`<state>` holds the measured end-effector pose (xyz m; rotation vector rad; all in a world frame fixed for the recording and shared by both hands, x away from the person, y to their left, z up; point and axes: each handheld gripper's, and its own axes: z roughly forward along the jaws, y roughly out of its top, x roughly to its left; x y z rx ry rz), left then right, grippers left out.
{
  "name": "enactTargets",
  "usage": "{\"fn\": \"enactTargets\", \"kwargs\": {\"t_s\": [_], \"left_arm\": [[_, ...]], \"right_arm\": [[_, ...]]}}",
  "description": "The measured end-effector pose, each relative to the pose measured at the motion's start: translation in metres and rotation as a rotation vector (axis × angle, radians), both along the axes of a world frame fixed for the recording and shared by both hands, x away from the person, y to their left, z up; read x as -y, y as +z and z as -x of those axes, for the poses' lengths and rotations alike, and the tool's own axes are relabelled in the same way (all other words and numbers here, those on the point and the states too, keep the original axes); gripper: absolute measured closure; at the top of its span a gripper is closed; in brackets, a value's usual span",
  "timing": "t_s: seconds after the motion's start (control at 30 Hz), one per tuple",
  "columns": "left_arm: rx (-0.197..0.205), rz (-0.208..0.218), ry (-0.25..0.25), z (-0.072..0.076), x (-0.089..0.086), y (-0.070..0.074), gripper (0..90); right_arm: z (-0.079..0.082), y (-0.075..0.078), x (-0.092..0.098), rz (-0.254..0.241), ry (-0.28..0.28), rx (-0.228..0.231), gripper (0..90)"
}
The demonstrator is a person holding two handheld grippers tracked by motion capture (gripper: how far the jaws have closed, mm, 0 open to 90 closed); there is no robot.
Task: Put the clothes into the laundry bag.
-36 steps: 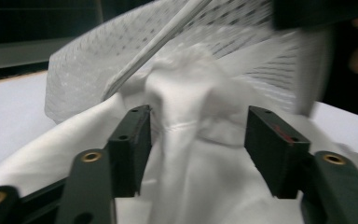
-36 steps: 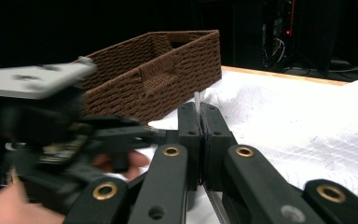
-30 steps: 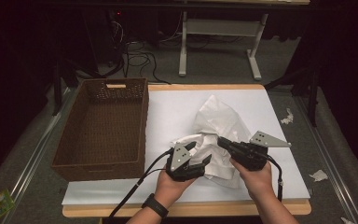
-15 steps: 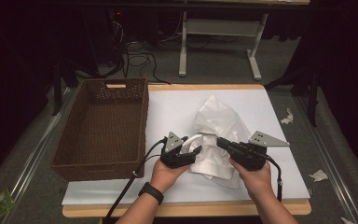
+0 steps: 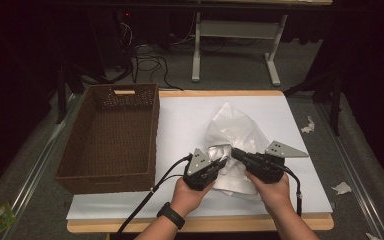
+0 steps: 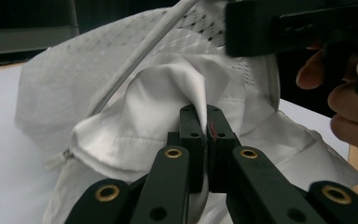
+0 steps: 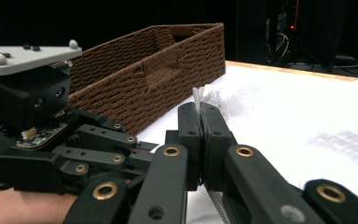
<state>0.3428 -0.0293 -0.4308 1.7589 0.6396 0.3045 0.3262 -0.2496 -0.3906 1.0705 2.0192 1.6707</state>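
Left to right: the wicker basket [image 5: 110, 137] sits at about 9 o'clock of the white garment [image 5: 235, 132], apart from it and w/ nothing inside as far as I can see. The garment is bunched up on the white table cover [image 5: 180, 117], mid-table toward the near edge, right in front of you.

Risk imo: both grips bite thin fabric near the edge. If you pull the two apart fast, a fold could slip out, esp on the right where only a sliver of mesh is caught. Also the left cable [image 5: 145, 200] trails past the basket's near corner and could snag if you swing that way.

Your left gripper [image 6: 204, 122] has just been closing and is now pinched on a white hemmed fold, jaws pressed together w/ cloth between. It points toward 2 o'clock, hand low by the near edge.

Your right gripper [image 7: 200, 122] is clamped on a thin mesh edge, aims toward 10 o'clock, so the two tips nearly meet over the bunched part.
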Motion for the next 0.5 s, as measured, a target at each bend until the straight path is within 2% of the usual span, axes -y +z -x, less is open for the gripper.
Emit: {"fn": "enactTargets", "kwargs": {"t_s": [0.07, 0.1, 0.17, 0.23, 0.27, 0.33, 0.43, 0.5], "left_arm": [[-0.020, -0.003, 0.010, -0.008, 0.006, -0.003, 87.9], [-0.019, -0.007, 0.026, -0.013, 0.009, -0.005, 87.9], [-0.043, 0.004, 0.055, -0.024, 0.014, -0.011, 87.9], [-0.046, -0.007, 0.092, -0.032, 0.016, -0.017, 87.9], [-0.063, -0.005, 0.116, -0.039, 0.017, -0.022, 87.9], [-0.063, 0.000, 0.160, -0.046, 0.019, -0.028, 87.7], [-0.063, 0.013, 0.168, -0.047, 0.019, -0.029, 85.4], [-0.054, 0.034, 0.150, -0.043, 0.017, -0.026, 78.1]], "right_arm": [[0.001, 0.000, -0.001, -0.001, 0.002, -0.002, 89.5], [0.002, 0.001, -0.002, -0.003, 0.004, -0.002, 89.5], [0.003, 0.001, -0.001, -0.012, 0.010, -0.001, 89.5], [0.003, 0.002, -0.001, -0.023, 0.018, -0.002, 89.5], [0.003, 0.002, -0.001, -0.026, 0.024, 0.000, 89.5], [0.004, 0.003, 0.000, -0.032, 0.027, 0.001, 89.5], [0.004, 0.003, 0.001, -0.033, 0.028, 0.000, 89.5], [0.004, 0.003, 0.002, -0.034, 0.026, 0.005, 89.5]]}}
